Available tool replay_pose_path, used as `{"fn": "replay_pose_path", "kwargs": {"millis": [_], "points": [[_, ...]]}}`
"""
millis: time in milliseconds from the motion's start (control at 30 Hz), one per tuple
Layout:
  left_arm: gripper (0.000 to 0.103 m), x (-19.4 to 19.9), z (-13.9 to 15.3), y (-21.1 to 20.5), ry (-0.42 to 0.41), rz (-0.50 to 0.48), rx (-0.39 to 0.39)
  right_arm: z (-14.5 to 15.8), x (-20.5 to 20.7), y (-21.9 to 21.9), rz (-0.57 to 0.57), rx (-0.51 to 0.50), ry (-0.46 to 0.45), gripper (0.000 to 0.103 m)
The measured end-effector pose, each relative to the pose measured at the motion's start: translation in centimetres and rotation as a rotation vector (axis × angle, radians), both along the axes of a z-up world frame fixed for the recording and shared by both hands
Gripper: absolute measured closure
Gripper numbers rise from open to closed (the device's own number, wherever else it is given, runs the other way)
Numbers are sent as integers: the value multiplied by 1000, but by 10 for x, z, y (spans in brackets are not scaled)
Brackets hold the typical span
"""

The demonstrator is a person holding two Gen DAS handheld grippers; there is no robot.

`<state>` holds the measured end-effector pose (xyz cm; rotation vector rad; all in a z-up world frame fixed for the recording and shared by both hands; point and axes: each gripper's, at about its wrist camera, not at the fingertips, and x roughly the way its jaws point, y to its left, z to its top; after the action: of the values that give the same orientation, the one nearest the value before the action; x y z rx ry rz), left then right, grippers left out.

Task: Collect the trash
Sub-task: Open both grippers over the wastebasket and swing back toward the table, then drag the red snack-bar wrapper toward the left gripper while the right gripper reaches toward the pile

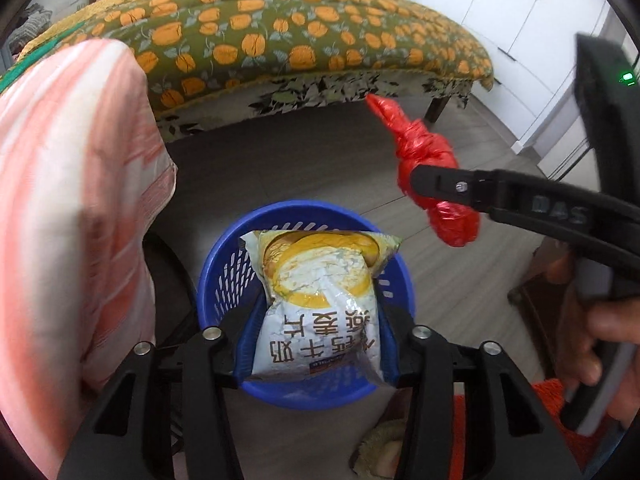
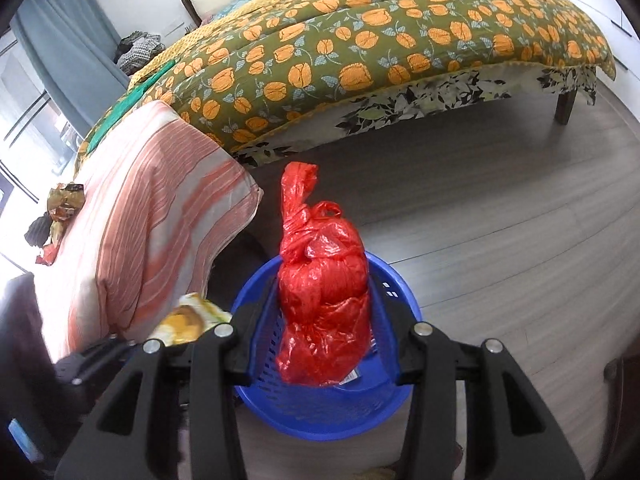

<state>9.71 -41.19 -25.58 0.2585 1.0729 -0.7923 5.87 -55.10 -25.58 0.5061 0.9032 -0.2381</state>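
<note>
My left gripper [image 1: 316, 354] is shut on a white and yellow snack packet [image 1: 320, 300] and holds it over the blue perforated basket [image 1: 224, 276] on the floor. My right gripper [image 2: 320, 360] is shut on a knotted red plastic bag [image 2: 324, 300] and holds it above the same basket [image 2: 320, 412]. In the left wrist view the red bag [image 1: 424, 160] hangs to the upper right of the basket in the right gripper's fingers [image 1: 460, 188]. The packet's edge [image 2: 192, 316] shows left of the basket in the right wrist view.
A bed with an orange-flowered green quilt [image 2: 360, 40] stands behind on the grey wood floor [image 2: 500, 240]. A pink striped pillow [image 2: 152, 216] lies at the left, with crumpled wrappers [image 2: 60, 204] beyond it. An orange mat [image 1: 552, 400] lies at the lower right.
</note>
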Motion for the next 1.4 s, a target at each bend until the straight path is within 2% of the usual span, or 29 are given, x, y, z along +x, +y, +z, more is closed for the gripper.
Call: {"fn": "replay_pose_path", "kwargs": {"millis": [33,67,200,300,367,533,600,833,1000,1100,1233,1400], "points": [[43,1,-2,-1,3,2,1,-1,1,-1,-9,-3,5,41],[40,5,-4,-4,1,5,0,-2,2,-3,-18,0,3,39],[31,5,6,-5,-6,9,-26,4,-2,-11,-50,21,-27,39],[27,-3,26,5,-22,1,-73,11,-6,-12,-63,13,-49,36],[26,-10,41,13,-33,-6,-100,17,-7,-10,-73,-12,-54,29],[17,-32,84,64,-105,11,-152,37,-7,12,-97,-144,-88,16],[16,-34,94,92,-140,44,-150,45,-6,26,-91,-190,-112,15],[13,-10,103,210,-233,256,-79,66,2,110,66,-379,-181,15],[13,16,94,273,-255,401,20,69,18,187,208,-345,-200,15],[13,28,95,305,-252,468,47,69,33,234,307,-345,-191,15],[12,37,95,343,-233,526,59,64,57,280,397,-306,-159,15],[12,33,88,369,-210,533,60,53,86,319,468,-304,-106,15]]}}
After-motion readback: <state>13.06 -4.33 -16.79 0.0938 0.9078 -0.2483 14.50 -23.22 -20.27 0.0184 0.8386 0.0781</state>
